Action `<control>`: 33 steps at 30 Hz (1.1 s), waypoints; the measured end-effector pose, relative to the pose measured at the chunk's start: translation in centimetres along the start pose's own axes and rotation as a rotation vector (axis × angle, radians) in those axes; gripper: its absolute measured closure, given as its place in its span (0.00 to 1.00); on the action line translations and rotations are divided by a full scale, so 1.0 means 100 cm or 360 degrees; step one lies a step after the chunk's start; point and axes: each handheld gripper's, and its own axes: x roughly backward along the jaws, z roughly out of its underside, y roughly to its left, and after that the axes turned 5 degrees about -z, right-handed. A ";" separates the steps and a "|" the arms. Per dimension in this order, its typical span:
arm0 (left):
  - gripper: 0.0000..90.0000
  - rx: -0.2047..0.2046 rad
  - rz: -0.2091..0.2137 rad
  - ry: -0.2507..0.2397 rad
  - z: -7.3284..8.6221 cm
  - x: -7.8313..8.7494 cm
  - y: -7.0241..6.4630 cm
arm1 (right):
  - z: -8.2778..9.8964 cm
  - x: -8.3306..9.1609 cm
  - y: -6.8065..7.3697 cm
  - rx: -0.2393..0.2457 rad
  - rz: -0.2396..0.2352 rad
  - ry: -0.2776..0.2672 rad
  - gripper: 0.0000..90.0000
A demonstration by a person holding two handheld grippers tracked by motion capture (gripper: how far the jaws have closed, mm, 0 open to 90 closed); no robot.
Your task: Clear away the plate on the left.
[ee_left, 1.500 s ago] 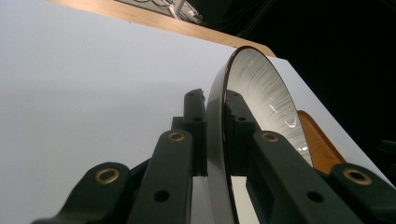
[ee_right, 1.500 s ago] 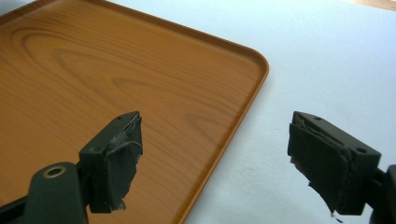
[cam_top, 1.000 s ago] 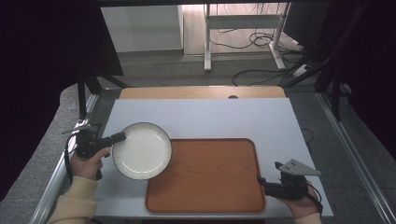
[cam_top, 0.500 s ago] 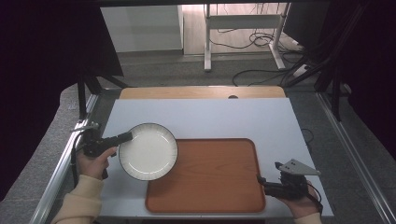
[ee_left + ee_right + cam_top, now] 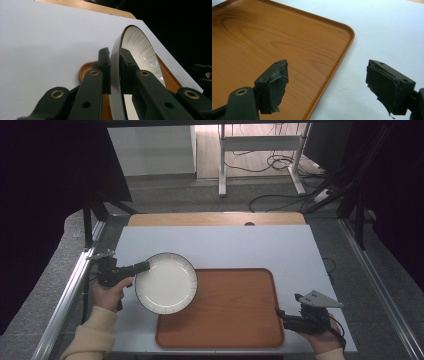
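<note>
A white plate (image 5: 166,282) with a dark rim hangs tilted over the left edge of the wooden tray (image 5: 235,310). My left gripper (image 5: 143,266) is shut on the plate's left rim. In the left gripper view the plate (image 5: 141,50) stands edge-on between the jaws of the left gripper (image 5: 115,53), with the tray's corner (image 5: 86,70) below it. My right gripper (image 5: 279,315) rests at the tray's front right corner. In the right gripper view the right gripper (image 5: 327,72) is open over the tray's edge (image 5: 342,57), with nothing between its fingers.
The tray lies on a white table top (image 5: 225,245) with a wooden strip (image 5: 215,219) along its far edge. Metal rails (image 5: 70,290) run down both sides. A desk frame and cables (image 5: 280,190) stand on the floor beyond the table.
My left gripper has carried the plate to the right, from the bare table top to over the tray's left edge. The right gripper has stayed in place.
</note>
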 end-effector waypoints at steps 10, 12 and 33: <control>0.91 -0.0024 0.0029 0.0034 0.001 -0.012 -0.010 | 0.000 0.000 0.000 -0.0005 0.0003 -0.0006 0.20; 0.91 -0.0030 0.0032 0.0040 0.001 -0.014 -0.012 | 0.000 0.000 0.000 -0.0005 0.0004 -0.0006 0.20; 0.91 -0.0073 0.0088 0.0099 0.001 -0.036 -0.031 | 0.000 0.001 0.000 -0.0006 0.0007 -0.0009 0.20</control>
